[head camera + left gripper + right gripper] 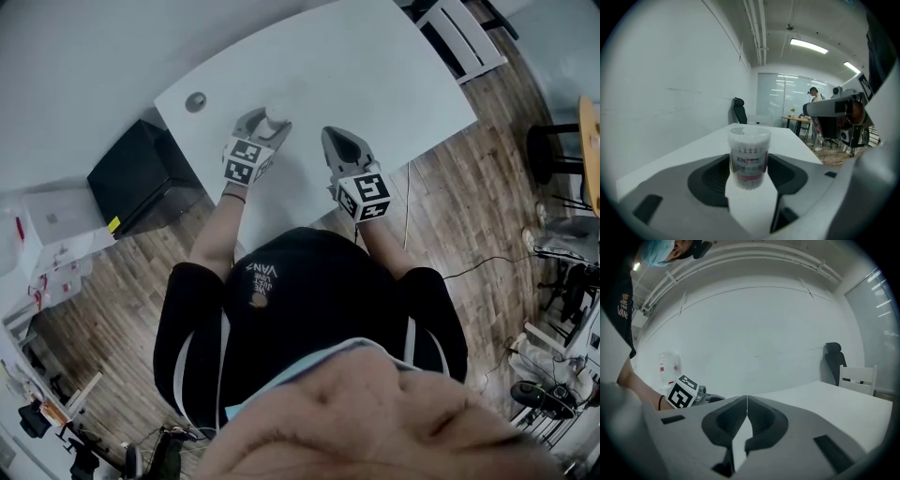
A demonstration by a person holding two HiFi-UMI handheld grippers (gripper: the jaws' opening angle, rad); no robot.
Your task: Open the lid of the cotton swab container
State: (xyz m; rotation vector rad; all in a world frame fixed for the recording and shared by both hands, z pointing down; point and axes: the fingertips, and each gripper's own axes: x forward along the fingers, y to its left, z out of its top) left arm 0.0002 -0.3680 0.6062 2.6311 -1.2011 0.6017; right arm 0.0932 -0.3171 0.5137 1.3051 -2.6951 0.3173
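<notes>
The cotton swab container [749, 157] is a clear round tub with a printed label and its lid on. It stands upright on the white table [375, 66]. My left gripper [748, 174] has its jaws wide, one dark pad pressed against each side of the tub. In the head view the left gripper [266, 120] lies near the table's front edge, with the container [275, 123] showing white between its jaws. My right gripper [336, 141] rests beside it to the right, shut with nothing in it. In its own view the right gripper [747, 401] shows its pads meeting.
A black cabinet [141, 173] stands on the wooden floor left of the table. A round grommet [195, 101] sits in the table's left corner. A white chair [464, 37] stands at the far side. A cable [407, 202] hangs off the front edge.
</notes>
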